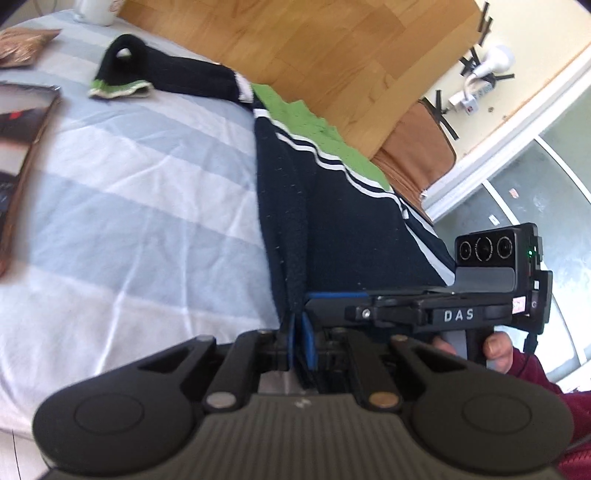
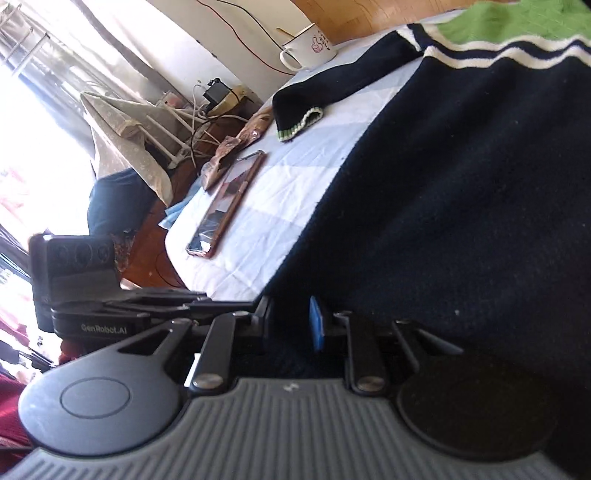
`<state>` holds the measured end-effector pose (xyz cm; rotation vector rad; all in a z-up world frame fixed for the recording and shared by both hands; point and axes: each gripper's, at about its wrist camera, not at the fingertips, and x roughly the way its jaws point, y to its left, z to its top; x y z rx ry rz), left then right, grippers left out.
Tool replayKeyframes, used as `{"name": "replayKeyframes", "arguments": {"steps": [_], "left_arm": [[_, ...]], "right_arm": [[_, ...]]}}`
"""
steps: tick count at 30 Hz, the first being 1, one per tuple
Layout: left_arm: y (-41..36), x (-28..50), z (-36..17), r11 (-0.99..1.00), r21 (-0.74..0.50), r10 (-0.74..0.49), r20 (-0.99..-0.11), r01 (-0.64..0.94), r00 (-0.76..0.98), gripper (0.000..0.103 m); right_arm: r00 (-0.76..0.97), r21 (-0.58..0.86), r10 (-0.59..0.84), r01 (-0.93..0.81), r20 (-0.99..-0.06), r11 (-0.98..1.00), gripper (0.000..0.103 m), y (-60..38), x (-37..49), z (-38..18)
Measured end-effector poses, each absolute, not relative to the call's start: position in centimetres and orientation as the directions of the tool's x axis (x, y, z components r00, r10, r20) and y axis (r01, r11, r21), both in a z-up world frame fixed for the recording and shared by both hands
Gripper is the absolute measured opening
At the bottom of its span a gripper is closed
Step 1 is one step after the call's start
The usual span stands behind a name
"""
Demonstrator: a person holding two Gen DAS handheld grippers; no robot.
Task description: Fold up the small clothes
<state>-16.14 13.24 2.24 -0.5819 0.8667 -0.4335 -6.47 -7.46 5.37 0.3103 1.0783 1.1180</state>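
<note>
- On the far left of the left wrist view, a dark book (image 1: 22, 122) lies on the pale blue striped sheet (image 1: 147, 206), with a crumpled brown wrapper (image 1: 22, 44) above it and a white mug (image 1: 98, 11) at the top edge.
- Further right, the navy sweater (image 1: 332, 206) with white stripes and a green collar part lies along the bed's edge; its green-cuffed sleeve (image 1: 122, 74) stretches out toward the mug.
- At bottom centre, the left gripper (image 1: 301, 332) is clenched on the sweater's hem, blue pads pressed together with the fabric edge between them.
- To its right, the right gripper (image 1: 424, 314) lies sideways over the hem, a thumb (image 1: 496, 347) on its handle and a maroon sleeve (image 1: 535, 376) behind.
- From the right wrist view, navy knit fills the gap between that gripper's parted jaws; whether the pads press it cannot be told.
</note>
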Motion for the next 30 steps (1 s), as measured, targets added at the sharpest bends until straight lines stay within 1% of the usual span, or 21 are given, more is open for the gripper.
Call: {"name": "replayKeyframes", "arguments": {"steps": [3,5,9,10,11,13,17,20,22,23,25,27,30], "left_arm": [[13.8,-16.7,3.2,0.772,-0.623,-0.556,-0.561,0.129,0.613,0.008],[14.3,-17.0,4.1,0.768,-0.624,-0.552,-0.530,0.144,0.644,0.014],[14.0,-15.8,5.2,0.749,-0.642,-0.553,-0.473,0.161,0.686,0.016],[13.6,-15.2,5.3,0.746,-0.645,-0.554,-0.464,0.164,0.691,0.021],[13.0,-14.7,5.3,0.747,-0.643,-0.553,-0.459,0.169,0.695,0.028],[11.5,-13.4,5.3,0.772,-0.607,-0.539,-0.472,0.187,0.698,0.033],[8.1,-11.1,4.3,0.850,-0.480,-0.481,-0.539,0.217,0.692,0.033],[6.8,-10.0,2.9,0.876,-0.429,-0.456,-0.582,0.223,0.673,0.032],[6.6,-10.3,2.6,0.884,-0.397,-0.449,-0.567,0.248,0.691,0.033],[6.4,-10.5,2.6,0.888,-0.383,-0.444,-0.565,0.256,0.695,0.033],[6.3,-10.8,2.5,0.890,-0.368,-0.442,-0.559,0.268,0.701,0.033],[6.4,-11.0,2.4,0.889,-0.368,-0.445,-0.552,0.273,0.706,0.033],[6.5,-11.0,2.4,0.882,-0.380,-0.456,-0.543,0.277,0.706,0.036]], "right_arm": [[0.060,0.683,0.849,-0.565,-0.525,0.463,0.026,-8.9,-5.7,6.4],[0.114,0.692,0.865,-0.554,-0.489,0.464,0.026,-10.6,-5.1,7.4],[0.237,0.695,0.859,-0.508,-0.454,0.508,0.026,-14.0,-3.6,8.2],[0.272,0.697,0.851,-0.488,-0.449,0.525,0.026,-14.8,-3.3,8.1],[0.307,0.699,0.841,-0.467,-0.446,0.541,0.026,-15.3,-3.0,7.9],[0.385,0.687,0.804,-0.423,-0.454,0.591,0.027,-16.6,-2.5,7.6],[0.478,0.653,0.743,-0.380,-0.468,0.655,0.028,-18.7,-1.3,6.5],[0.530,0.647,0.715,-0.355,-0.457,0.676,0.030,-19.7,-0.6,5.4],[0.548,0.642,0.702,-0.344,-0.455,0.685,0.028,-20.0,-0.3,4.4],[0.554,0.656,0.712,-0.349,-0.431,0.669,0.028,-20.3,-0.4,4.0],[0.559,0.672,0.717,-0.342,-0.417,0.657,0.029,-20.2,-0.4,3.9],[0.561,0.677,0.718,-0.340,-0.411,0.653,0.029,-20.1,-0.5,3.9],[0.558,0.688,0.725,-0.338,-0.403,0.642,0.029,-20.4,-0.6,3.9]]}}
